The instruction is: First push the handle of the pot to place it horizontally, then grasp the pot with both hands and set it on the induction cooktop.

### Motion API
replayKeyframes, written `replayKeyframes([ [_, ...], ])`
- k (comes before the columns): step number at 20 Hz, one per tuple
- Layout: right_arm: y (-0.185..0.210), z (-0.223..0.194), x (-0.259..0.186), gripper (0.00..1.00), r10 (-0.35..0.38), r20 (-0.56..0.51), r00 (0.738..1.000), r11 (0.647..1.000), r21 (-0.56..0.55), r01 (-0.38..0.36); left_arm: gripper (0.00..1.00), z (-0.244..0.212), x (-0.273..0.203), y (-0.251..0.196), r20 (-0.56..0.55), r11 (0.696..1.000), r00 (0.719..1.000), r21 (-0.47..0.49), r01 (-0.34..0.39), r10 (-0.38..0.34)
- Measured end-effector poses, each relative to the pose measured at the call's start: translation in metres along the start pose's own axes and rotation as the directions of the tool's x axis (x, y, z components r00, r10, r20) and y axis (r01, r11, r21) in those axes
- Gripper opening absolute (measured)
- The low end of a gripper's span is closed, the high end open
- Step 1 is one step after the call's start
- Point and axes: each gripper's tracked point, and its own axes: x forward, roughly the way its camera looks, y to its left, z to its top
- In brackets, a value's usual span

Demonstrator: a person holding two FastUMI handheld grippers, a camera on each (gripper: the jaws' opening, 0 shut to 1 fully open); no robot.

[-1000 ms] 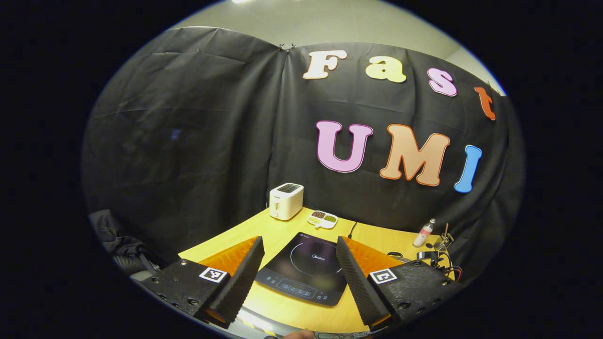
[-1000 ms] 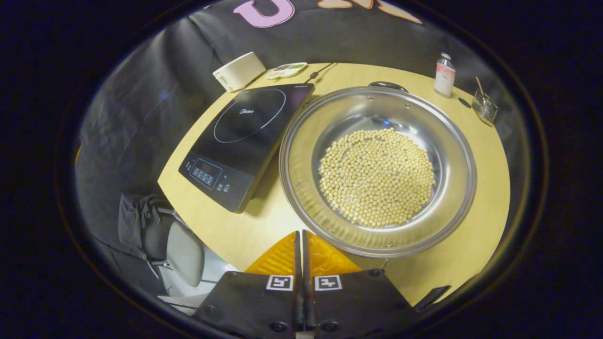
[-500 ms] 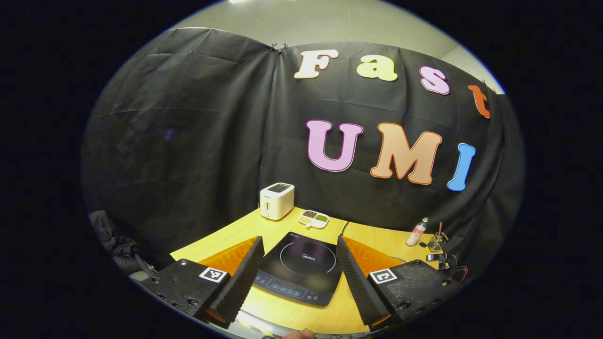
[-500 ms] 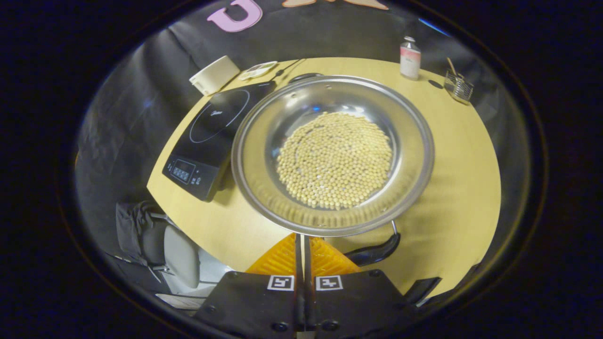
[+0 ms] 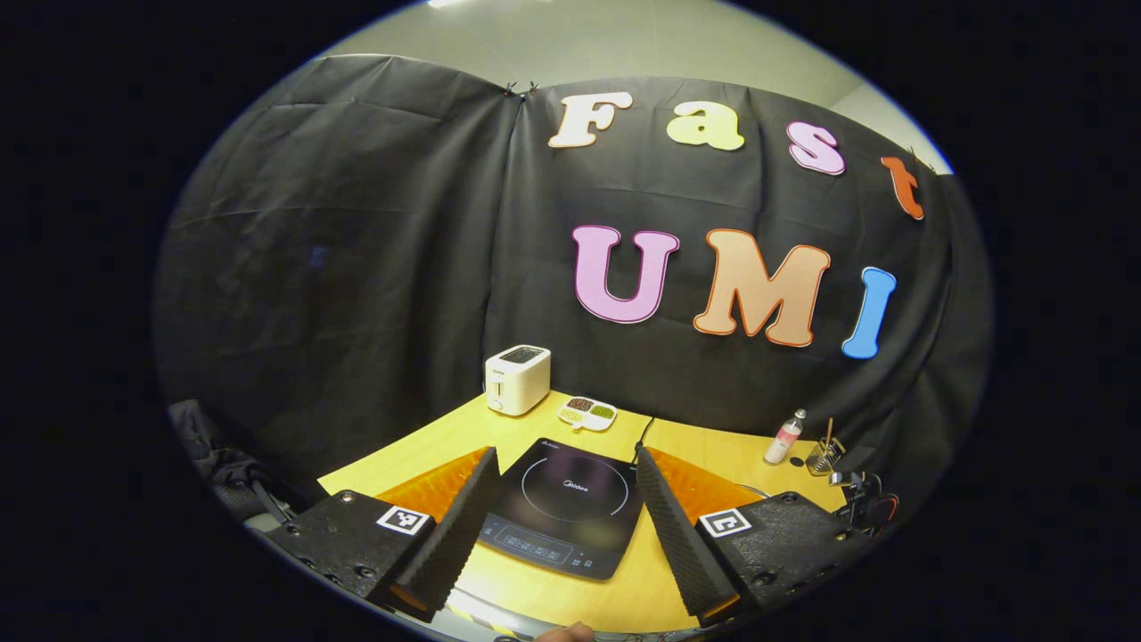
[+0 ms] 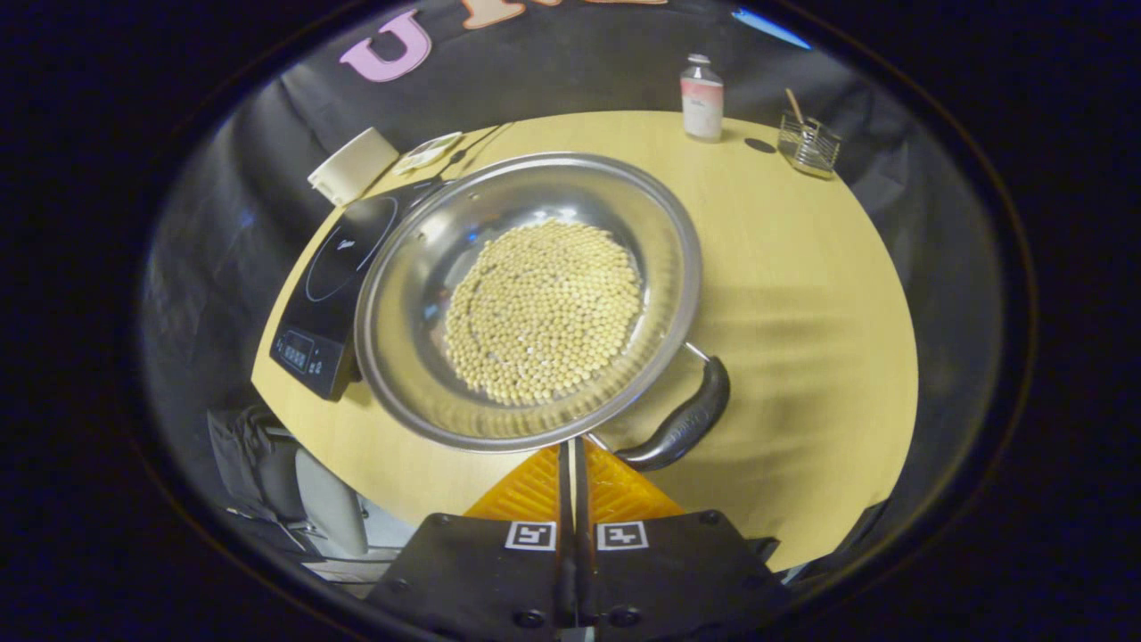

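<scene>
A wide steel pot (image 6: 419,267) holding pale beans (image 6: 544,312) sits on the wooden table (image 6: 802,294), right of the black induction cooktop (image 6: 334,267). The pot's near black handle (image 6: 682,423) points toward the lower right. My right gripper (image 6: 570,443) is shut with nothing in it. Its tips are just under the pot's near rim, beside the handle's left end; contact cannot be told. In the left gripper view, my left gripper (image 5: 562,464) stands open above the table's near edge, with the cooktop (image 5: 562,508) seen between its fingers.
A white toaster (image 5: 517,379) and a small divided dish (image 5: 586,413) stand at the back left. A bottle (image 6: 701,85) and a glass holder (image 6: 807,143) stand at the back right. A chair (image 6: 312,490) sits below the table's left edge.
In the right gripper view the pot has slid left in the picture and its near black handle has come into sight beside the shut tips. The left gripper has drawn back slightly.
</scene>
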Motion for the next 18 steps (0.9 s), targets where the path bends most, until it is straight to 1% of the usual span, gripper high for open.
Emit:
replayKeyframes([
  [1, -0.007, 0.004, 0.000, 0.02, -0.008, 0.003, 1.000, 1.000, 0.012, 0.008, 0.94, 0.000, 0.001, -0.003, -0.004, 1.000, 1.000, 0.004, 0.001, -0.001],
  [2, -0.013, 0.007, 0.001, 0.00, -0.014, 0.007, 1.000, 1.000, 0.023, 0.014, 0.94, -0.001, 0.002, -0.005, -0.006, 1.000, 1.000, 0.008, 0.004, -0.004],
  [3, -0.019, 0.011, 0.001, 0.00, -0.021, 0.011, 1.000, 0.999, 0.031, 0.021, 0.94, 0.000, 0.004, -0.007, -0.005, 1.000, 1.000, 0.010, 0.006, -0.006],
  [4, -0.024, 0.015, 0.002, 0.03, -0.028, 0.017, 0.999, 0.999, 0.036, 0.027, 0.94, 0.000, 0.005, -0.010, -0.005, 1.000, 1.000, 0.012, 0.011, -0.011],
  [5, -0.029, 0.020, 0.003, 0.03, -0.033, 0.021, 0.999, 0.999, 0.043, 0.032, 0.94, 0.000, 0.009, -0.014, -0.007, 1.000, 1.000, 0.015, 0.017, -0.017],
  [6, -0.033, 0.023, 0.003, 0.00, -0.037, 0.025, 0.999, 0.998, 0.055, 0.036, 0.94, -0.001, 0.011, -0.018, -0.010, 1.000, 1.000, 0.018, 0.024, -0.024],
  [7, -0.037, 0.027, 0.003, 0.00, -0.040, 0.029, 0.999, 0.997, 0.066, 0.038, 0.94, -0.001, 0.014, -0.024, -0.010, 0.999, 0.999, 0.021, 0.034, -0.034],
  [8, -0.040, 0.029, 0.004, 0.03, -0.041, 0.033, 0.999, 0.996, 0.075, 0.039, 0.94, -0.002, 0.017, -0.029, -0.013, 0.999, 0.999, 0.028, 0.044, -0.044],
  [10, -0.046, 0.034, 0.005, 0.03, -0.046, 0.038, 0.998, 0.995, 0.088, 0.043, 0.94, -0.002, 0.024, -0.040, -0.013, 0.997, 0.998, 0.036, 0.069, -0.068],
  [12, -0.051, 0.041, 0.007, 0.03, -0.061, 0.043, 0.997, 0.993, 0.103, 0.056, 0.94, -0.004, 0.033, -0.050, -0.021, 0.995, 0.995, 0.035, 0.095, -0.095],
  [13, -0.053, 0.044, 0.007, 0.00, -0.067, 0.045, 0.997, 0.992, 0.111, 0.062, 0.94, -0.006, 0.038, -0.054, -0.029, 0.993, 0.994, 0.034, 0.110, -0.109],
  [14, -0.054, 0.045, 0.005, 0.03, -0.070, 0.049, 0.996, 0.991, 0.119, 0.064, 0.94, -0.008, 0.044, -0.058, -0.035, 0.991, 0.991, 0.034, 0.127, -0.126],
  [15, -0.054, 0.047, 0.004, 0.03, -0.071, 0.057, 0.996, 0.990, 0.128, 0.064, 0.94, -0.011, 0.049, -0.062, -0.042, 0.989, 0.989, 0.037, 0.145, -0.143],
  [18, -0.059, 0.050, -0.002, 0.02, -0.121, 0.083, 0.989, 0.979, 0.174, 0.105, 0.95, -0.032, 0.070, -0.077, -0.099, 0.973, 0.969, 0.031, 0.228, -0.224],
])
